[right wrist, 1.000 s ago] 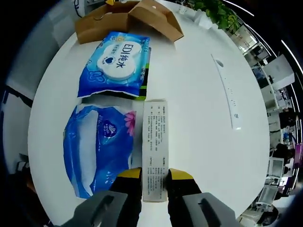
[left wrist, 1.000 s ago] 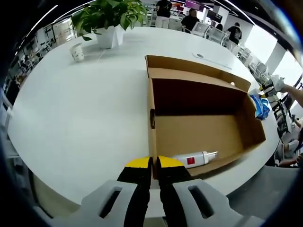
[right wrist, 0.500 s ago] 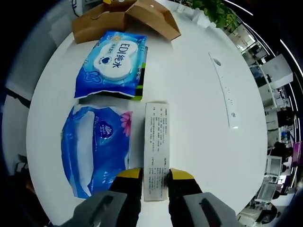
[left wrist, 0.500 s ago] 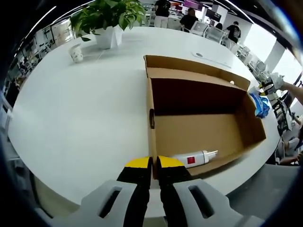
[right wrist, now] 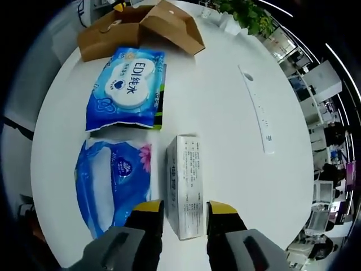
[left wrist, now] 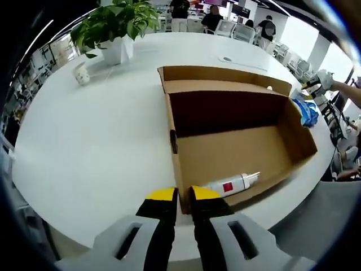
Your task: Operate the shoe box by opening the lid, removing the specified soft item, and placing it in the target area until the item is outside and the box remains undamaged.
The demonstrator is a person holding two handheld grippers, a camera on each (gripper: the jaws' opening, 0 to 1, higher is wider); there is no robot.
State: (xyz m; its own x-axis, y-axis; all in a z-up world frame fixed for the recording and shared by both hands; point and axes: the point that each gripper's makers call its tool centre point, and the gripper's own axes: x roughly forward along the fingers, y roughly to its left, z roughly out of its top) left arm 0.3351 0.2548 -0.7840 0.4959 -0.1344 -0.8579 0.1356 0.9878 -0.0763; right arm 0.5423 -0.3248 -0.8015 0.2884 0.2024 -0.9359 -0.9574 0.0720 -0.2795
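Right tongs (right wrist: 185, 210) spread astride slim white carton (right wrist: 186, 189), long axis running straight ahead; left tongs (left wrist: 176, 197) pinching shoe box (left wrist: 237, 152) wall, bottle (left wrist: 231, 184) just beyond.

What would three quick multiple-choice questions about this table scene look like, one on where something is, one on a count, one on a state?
1. Where does the white bottle lie?
A. Inside the open cardboard box, by its near wall
B. Beside the potted plant
C. On the blue packs

2. How many blue soft packs lie beside the slim white carton?
A. One
B. Two
C. Four

3. What is the right gripper doing?
A. Shut on a blue pack
B. Jaws either side of the slim white carton
C. Gripping the box wall

Answers: 1 A, the bottle rests on the box floor near the left gripper. 2 B, the upper pack and the lower pack. 3 B, the carton's near end sits between the yellow-tipped jaws.
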